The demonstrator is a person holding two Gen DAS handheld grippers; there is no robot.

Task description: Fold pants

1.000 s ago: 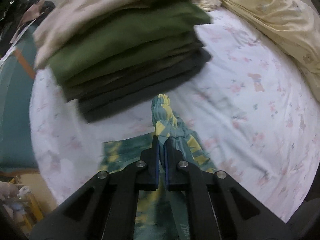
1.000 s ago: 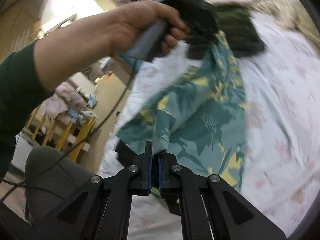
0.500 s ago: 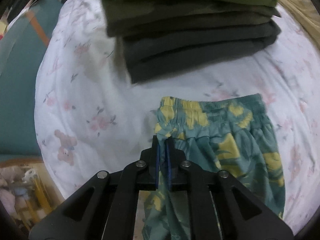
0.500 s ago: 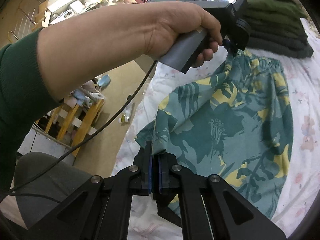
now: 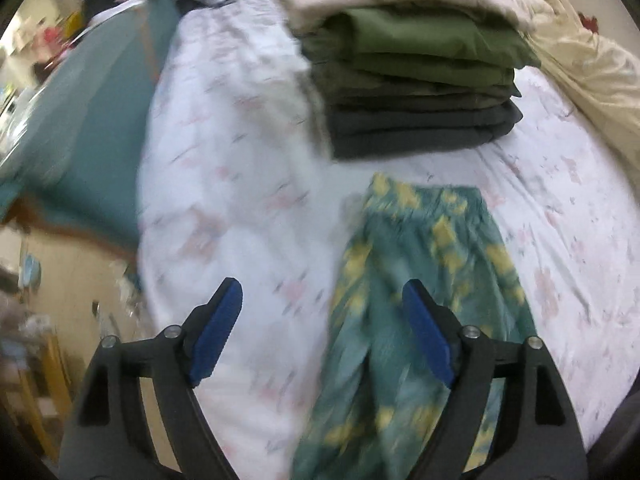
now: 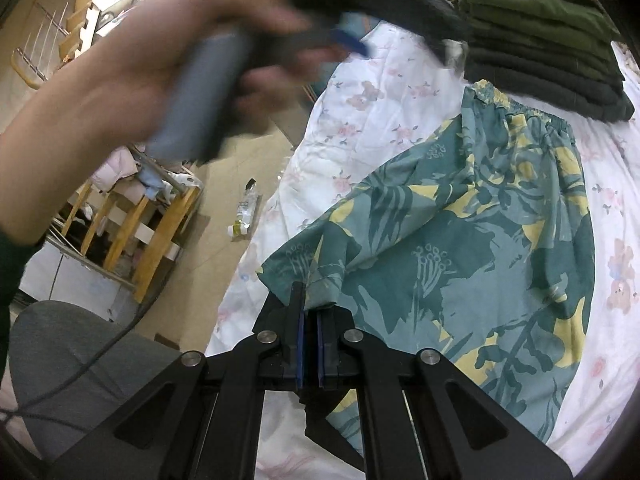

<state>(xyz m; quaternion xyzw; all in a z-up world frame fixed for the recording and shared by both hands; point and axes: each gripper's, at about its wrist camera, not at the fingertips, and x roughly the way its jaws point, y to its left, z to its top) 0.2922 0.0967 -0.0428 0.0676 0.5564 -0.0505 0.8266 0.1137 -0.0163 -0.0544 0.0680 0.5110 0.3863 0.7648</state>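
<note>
A bed (image 5: pixel 248 208) with a white sheet printed in pink flowers and small bears fills both views. At its far end sits a stack of folded clothes (image 5: pixel 416 92), pale on top, then green, then dark grey, with a cream blanket (image 5: pixel 580 68) bunched beside it.

The pants (image 6: pixel 480 232), teal with yellow leaf shapes, lie spread flat on the sheet just in front of the stack, the gathered waistband (image 6: pixel 520 108) close to the lowest dark garment. The hem end reaches to the near edge of the bed.

Beyond the bed edge, on the floor, stand a wooden rack (image 6: pixel 136 232) and a grey chair seat (image 6: pixel 68 356).

The person's left hand (image 6: pixel 160 64), blurred, grips the grey handle of the left hand-held gripper (image 5: pixel 320 320) above the bed. Its blue-padded jaws are opening and stand wide apart, nothing pinched between them; the pants lie beneath, toward its right finger.

The right hand-held gripper (image 6: pixel 310 344) is clenched on a corner of the pants' hem, cloth bunched between its pads.
</note>
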